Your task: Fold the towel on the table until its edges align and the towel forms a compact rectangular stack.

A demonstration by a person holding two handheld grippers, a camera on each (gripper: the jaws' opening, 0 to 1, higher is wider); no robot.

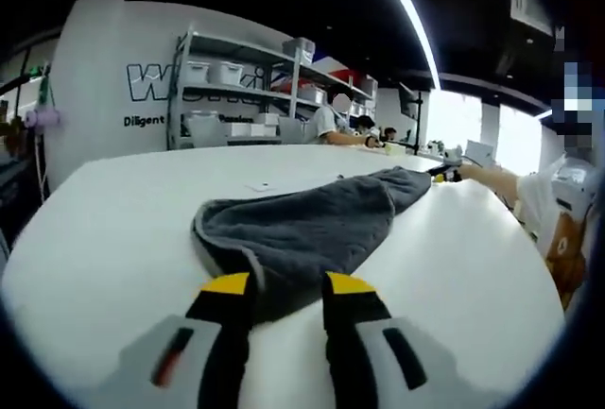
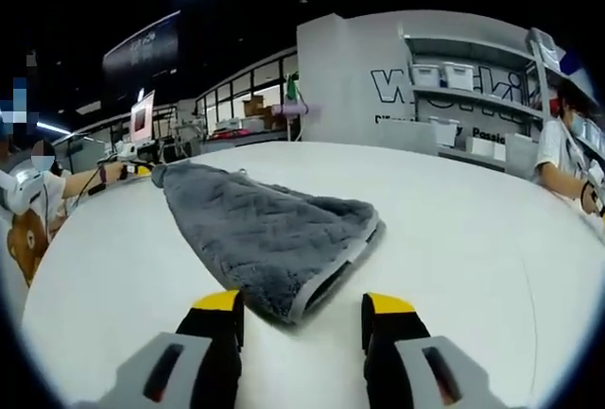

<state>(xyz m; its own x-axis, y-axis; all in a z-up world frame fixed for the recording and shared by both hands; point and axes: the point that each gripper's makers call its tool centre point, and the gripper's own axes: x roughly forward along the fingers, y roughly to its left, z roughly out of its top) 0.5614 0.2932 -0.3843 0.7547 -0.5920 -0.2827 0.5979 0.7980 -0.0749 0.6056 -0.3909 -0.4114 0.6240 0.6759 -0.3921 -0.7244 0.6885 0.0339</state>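
Note:
A grey towel point(image 1: 312, 225) lies folded over on the white table point(image 1: 104, 248). My left gripper point(image 1: 288, 286) is open at its near end, and the towel's corner lies between the yellow-tipped jaws. In the right gripper view the towel point(image 2: 269, 234) stretches away, its pale-edged corner just ahead of my right gripper point(image 2: 304, 310), which stands open wide. Each view shows the other gripper small at the towel's far tip, the right gripper point(image 1: 444, 175) and the left gripper point(image 2: 132, 171), held on a person's arm.
The person's white top point(image 1: 558, 211) shows at the table's side. Behind the table stand shelves with white bins point(image 1: 227, 74), people seated at desks point(image 1: 331, 126), and a white wall with lettering point(image 2: 416, 88). A small white scrap point(image 1: 260, 186) lies beyond the towel.

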